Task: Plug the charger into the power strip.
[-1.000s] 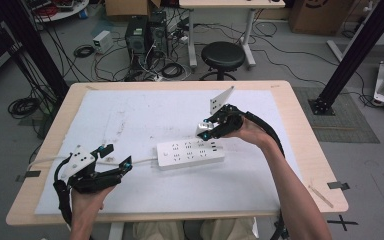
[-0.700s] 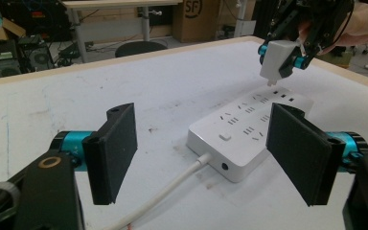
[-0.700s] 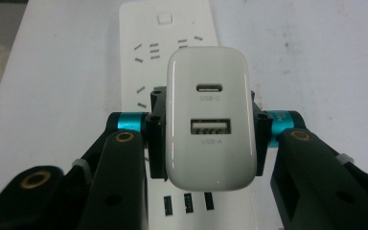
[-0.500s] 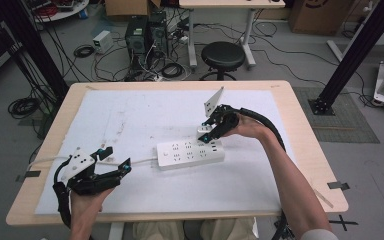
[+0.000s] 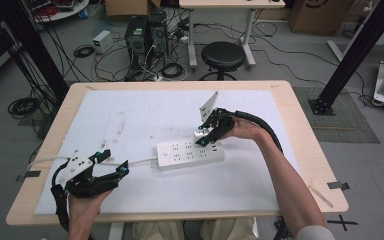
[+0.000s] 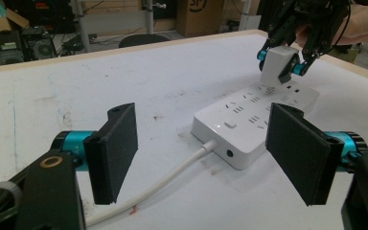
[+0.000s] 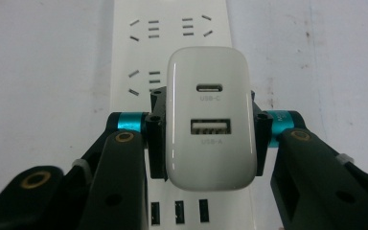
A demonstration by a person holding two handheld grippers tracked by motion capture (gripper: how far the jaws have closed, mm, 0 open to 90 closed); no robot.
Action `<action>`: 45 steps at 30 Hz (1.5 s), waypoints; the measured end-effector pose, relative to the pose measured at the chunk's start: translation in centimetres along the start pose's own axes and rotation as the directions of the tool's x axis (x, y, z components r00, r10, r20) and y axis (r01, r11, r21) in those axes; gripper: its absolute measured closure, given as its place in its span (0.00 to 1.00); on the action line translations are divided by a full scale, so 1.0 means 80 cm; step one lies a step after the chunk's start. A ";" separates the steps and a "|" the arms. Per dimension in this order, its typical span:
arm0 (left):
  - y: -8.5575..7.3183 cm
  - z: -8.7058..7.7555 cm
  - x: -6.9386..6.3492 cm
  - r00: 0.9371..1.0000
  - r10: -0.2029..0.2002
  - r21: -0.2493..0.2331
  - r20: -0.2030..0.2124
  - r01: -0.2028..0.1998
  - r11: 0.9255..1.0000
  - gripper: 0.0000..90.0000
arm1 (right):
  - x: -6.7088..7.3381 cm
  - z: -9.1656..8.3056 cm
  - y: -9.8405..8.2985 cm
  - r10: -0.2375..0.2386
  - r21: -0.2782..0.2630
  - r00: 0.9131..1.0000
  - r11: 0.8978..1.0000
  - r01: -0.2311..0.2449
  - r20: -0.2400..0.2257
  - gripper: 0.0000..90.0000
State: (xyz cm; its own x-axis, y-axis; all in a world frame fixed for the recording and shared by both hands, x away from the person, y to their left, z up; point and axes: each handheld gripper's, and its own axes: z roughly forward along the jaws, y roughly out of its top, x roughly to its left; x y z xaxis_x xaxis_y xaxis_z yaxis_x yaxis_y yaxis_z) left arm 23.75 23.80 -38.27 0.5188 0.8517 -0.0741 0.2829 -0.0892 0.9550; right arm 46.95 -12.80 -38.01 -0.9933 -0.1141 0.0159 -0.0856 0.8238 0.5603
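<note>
Right hand-held gripper (image 7: 206, 127) pinching USB charger (image 7: 211, 120), poised directly above power strip (image 5: 190, 154); left hand-held gripper (image 6: 206, 148) spread, farther off on surface (image 5: 130, 115).

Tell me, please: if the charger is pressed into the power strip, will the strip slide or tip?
The power strip looks flat and wide, so tipping seems unlikely. It lies loose on the smooth white sheet, so it may slide slightly. Its cord seems stiff and may resist turning.
</note>
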 end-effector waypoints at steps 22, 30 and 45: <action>-0.001 0.002 -0.002 1.000 0.000 0.003 0.009 0.000 1.000 0.30 | -0.001 0.007 -0.005 -0.022 0.005 1.000 1.000 0.022 -0.010 0.70; -0.004 0.003 -0.003 1.000 -0.009 0.010 0.017 0.009 1.000 0.32 | 0.000 0.007 -0.005 -0.008 0.006 1.000 1.000 0.008 -0.002 0.71; -0.006 0.000 -0.002 1.000 -0.008 0.013 0.012 0.007 1.000 0.32 | -0.002 0.016 -0.013 0.002 -0.002 1.000 1.000 -0.002 -0.017 0.71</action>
State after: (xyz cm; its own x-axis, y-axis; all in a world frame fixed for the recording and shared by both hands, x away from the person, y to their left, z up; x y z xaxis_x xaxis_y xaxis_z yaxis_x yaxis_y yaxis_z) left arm 23.55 23.72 -38.72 0.5264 0.8460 -0.0848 0.2973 -0.0897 0.9506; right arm 47.12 -12.92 -39.64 -0.9921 -0.1214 0.0311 -0.0831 0.8228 0.5622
